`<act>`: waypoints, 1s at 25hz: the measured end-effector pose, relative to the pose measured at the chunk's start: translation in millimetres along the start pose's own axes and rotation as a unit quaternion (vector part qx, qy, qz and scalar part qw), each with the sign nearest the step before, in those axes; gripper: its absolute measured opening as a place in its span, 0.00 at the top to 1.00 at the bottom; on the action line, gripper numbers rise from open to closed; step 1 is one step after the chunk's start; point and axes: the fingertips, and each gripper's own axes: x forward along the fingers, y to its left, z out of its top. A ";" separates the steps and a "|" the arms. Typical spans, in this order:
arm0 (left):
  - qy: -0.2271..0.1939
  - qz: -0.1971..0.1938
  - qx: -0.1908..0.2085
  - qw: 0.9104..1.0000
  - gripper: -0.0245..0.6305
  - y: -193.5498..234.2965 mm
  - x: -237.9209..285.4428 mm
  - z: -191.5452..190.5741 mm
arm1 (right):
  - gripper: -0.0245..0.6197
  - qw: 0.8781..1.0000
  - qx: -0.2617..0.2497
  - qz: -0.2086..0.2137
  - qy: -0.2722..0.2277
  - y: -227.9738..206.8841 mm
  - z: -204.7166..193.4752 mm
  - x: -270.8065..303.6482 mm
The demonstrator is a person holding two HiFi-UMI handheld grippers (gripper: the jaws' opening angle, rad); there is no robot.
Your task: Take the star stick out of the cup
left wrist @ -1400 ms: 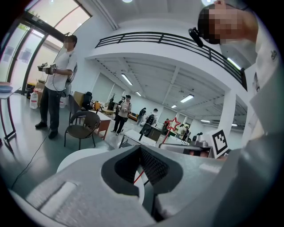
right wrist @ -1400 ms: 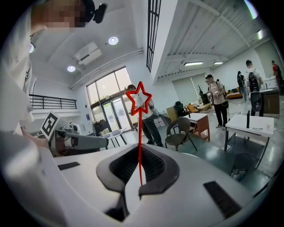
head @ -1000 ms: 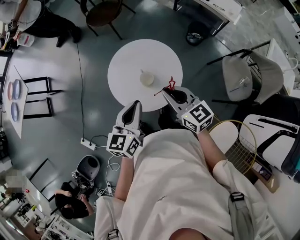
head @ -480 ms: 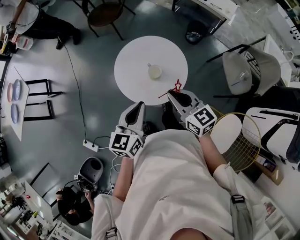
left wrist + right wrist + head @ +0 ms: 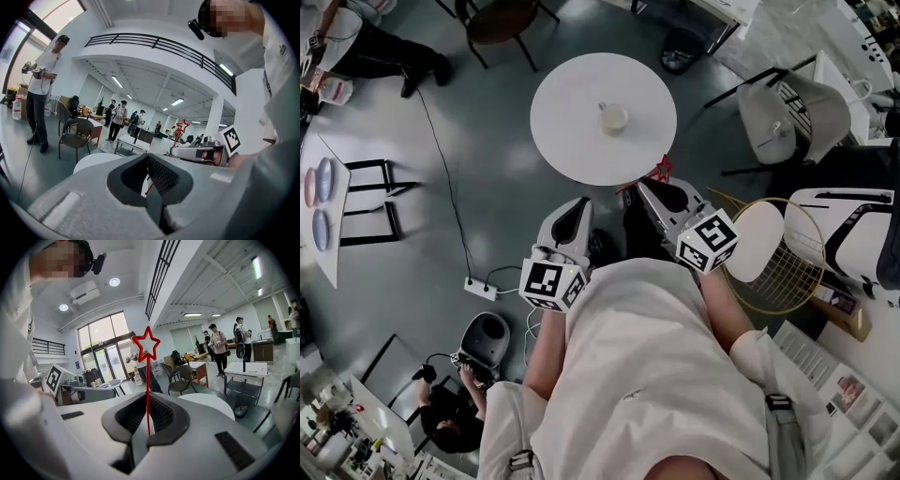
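Observation:
The star stick (image 5: 147,380), a thin red rod topped by an outlined red star (image 5: 662,171), stands upright in my right gripper (image 5: 147,428), which is shut on its lower part. In the head view the right gripper (image 5: 645,187) hangs just off the near edge of the round white table (image 5: 572,141). The pale cup (image 5: 613,117) stands alone near the table's middle, well away from the star. My left gripper (image 5: 578,203) is held beside the right one, shut with nothing in it. From the left gripper view (image 5: 149,183) the star (image 5: 182,125) shows above the right gripper (image 5: 197,152).
A grey chair (image 5: 792,112) stands right of the table, and a racket (image 5: 773,262) lies at my right. A power strip (image 5: 478,289) and cables lie on the floor at the left. A dark bin (image 5: 680,56) sits beyond the table. Several people stand further off.
Both grippers have drawn back from the table toward my body. The star, earlier over the table's near edge close to the cup, is now off the edge and farther from the cup.

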 end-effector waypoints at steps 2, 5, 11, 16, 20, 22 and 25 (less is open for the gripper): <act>0.002 -0.014 0.001 1.000 0.95 -2.9 -9.0 -5.0 | 0.92 1.000 0.002 -0.011 -0.006 11.9 -2.1 -7.8; 0.008 -0.032 0.012 0.999 0.95 -5.4 -21.5 -8.9 | 0.92 0.999 0.007 -0.028 -0.016 29.4 -4.9 -20.0; 0.020 -0.058 0.031 0.998 0.95 -23.3 -36.1 -22.7 | 0.92 0.998 0.005 -0.054 -0.024 49.0 -19.5 -53.7; 0.021 -0.059 0.039 0.997 0.95 -30.8 -43.7 -23.0 | 0.92 0.998 0.003 -0.059 -0.038 55.9 -15.1 -68.6; 0.020 -0.062 0.038 0.997 0.95 -28.5 -44.3 -20.3 | 0.92 0.997 0.001 -0.065 -0.046 56.4 -10.8 -67.8; 0.019 -0.064 0.041 0.997 0.95 -31.0 -44.4 -19.6 | 0.93 0.997 -0.004 -0.071 -0.040 55.1 -11.8 -69.4; 0.020 -0.066 0.046 0.997 0.95 -33.6 -43.7 -19.0 | 0.93 0.997 -0.003 -0.069 -0.038 55.5 -12.7 -70.9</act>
